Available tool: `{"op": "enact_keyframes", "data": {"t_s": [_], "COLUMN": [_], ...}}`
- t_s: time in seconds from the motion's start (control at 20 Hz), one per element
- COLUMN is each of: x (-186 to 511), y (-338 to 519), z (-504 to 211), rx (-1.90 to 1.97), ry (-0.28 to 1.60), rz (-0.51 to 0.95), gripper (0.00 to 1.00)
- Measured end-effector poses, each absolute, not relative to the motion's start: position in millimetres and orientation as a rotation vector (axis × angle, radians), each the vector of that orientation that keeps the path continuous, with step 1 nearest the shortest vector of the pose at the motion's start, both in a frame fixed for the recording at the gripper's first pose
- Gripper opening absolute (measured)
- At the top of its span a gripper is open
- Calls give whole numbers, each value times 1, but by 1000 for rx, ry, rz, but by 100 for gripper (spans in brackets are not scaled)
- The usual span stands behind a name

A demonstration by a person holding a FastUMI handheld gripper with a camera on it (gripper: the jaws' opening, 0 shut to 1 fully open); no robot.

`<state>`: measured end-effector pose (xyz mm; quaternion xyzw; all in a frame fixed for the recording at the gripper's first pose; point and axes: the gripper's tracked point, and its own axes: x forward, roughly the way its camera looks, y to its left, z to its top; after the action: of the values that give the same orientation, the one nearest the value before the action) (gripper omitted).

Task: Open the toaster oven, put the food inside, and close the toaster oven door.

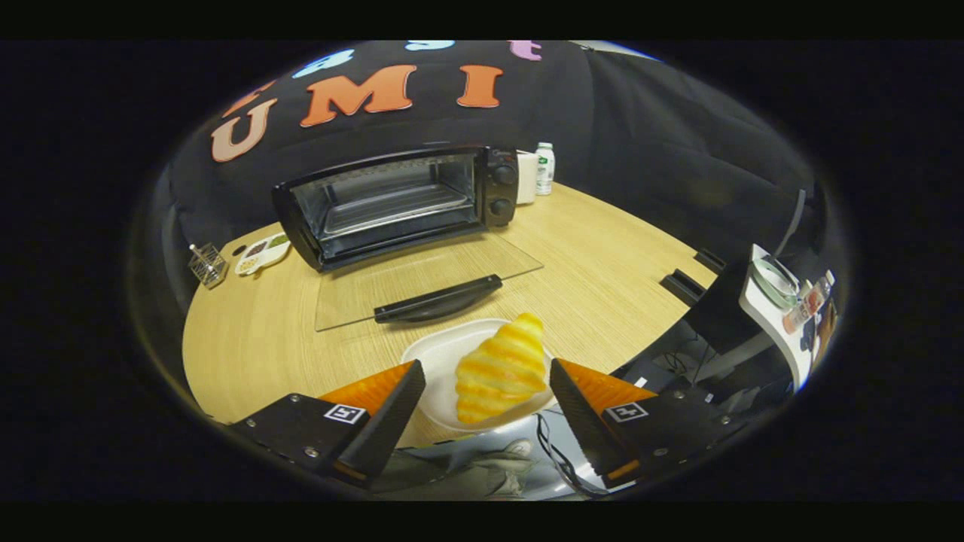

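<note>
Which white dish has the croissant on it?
The oval white plate between the open gripper's fingers holds the striped yellow croissant. The other white dish, far off left of the black toaster oven, doesn't.

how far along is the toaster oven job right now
Done: the toaster oven is open, its glass door lying flat on the table. In hand: the gripper is open, with the croissant between its fingers, neither pressing on it, on the white plate. Left: grasp the croissant, put it inside, close the door.
</note>
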<state>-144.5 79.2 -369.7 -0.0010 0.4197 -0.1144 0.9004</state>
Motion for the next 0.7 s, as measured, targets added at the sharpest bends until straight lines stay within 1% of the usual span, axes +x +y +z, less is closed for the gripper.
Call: {"op": "enact_keyframes", "data": {"t_s": [0.3,0.5,0.6,0.7], "x": [-158,-165,-164,-163], "y": [83,74,72,73], "z": [-405,-421,-423,-422], "rx": [53,37,47,51], "ry": [923,950,956,957], "rz": [-305,-362,-362,-359], "gripper": [99,94,82,67]}}
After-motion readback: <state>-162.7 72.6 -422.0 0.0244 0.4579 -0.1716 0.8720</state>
